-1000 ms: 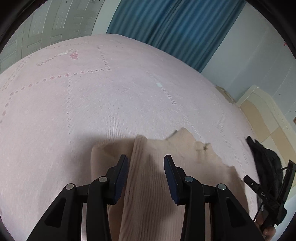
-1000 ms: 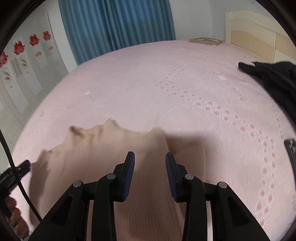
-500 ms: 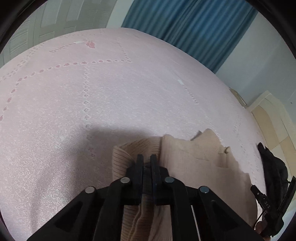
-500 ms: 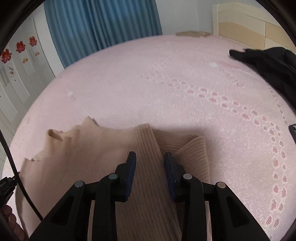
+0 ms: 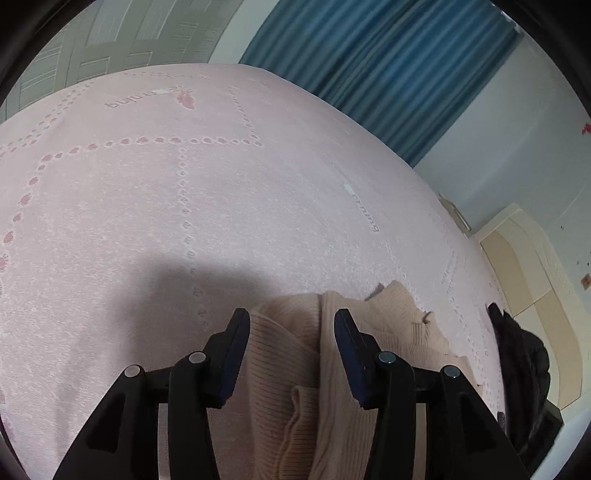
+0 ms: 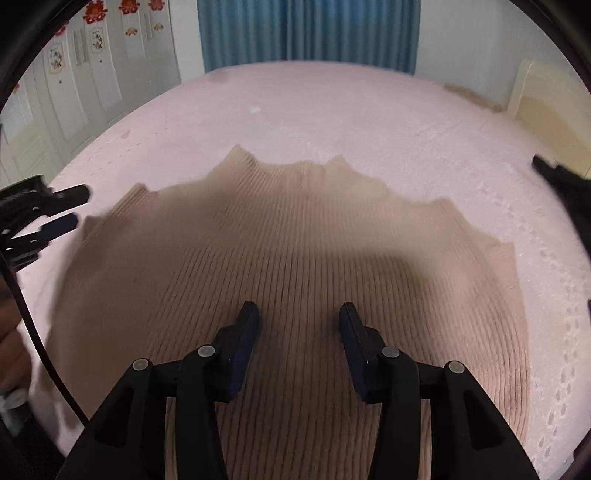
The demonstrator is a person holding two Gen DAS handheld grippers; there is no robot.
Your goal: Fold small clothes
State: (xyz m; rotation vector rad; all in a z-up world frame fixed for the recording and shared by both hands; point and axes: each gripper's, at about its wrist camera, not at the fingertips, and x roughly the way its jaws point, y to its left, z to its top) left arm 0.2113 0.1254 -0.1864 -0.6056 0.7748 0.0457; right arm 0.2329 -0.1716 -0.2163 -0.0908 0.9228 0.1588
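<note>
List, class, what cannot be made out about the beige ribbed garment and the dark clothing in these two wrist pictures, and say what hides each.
- Beige ribbed garment: near hem, cut off by the bottom edge and the right gripper.
- Its far edge, right wrist view: motion blur.
- Its fold layers, left wrist view: partly behind the left gripper.
- Dark clothing: type unclear, cut off at the rim.

a home bedroom: a pink quilted bedspread (image 5: 221,206) fills the frame, blue curtains (image 6: 306,33) hang at top, a cream headboard (image 5: 535,280) right, wardrobe doors (image 6: 74,81) upper left.
</note>
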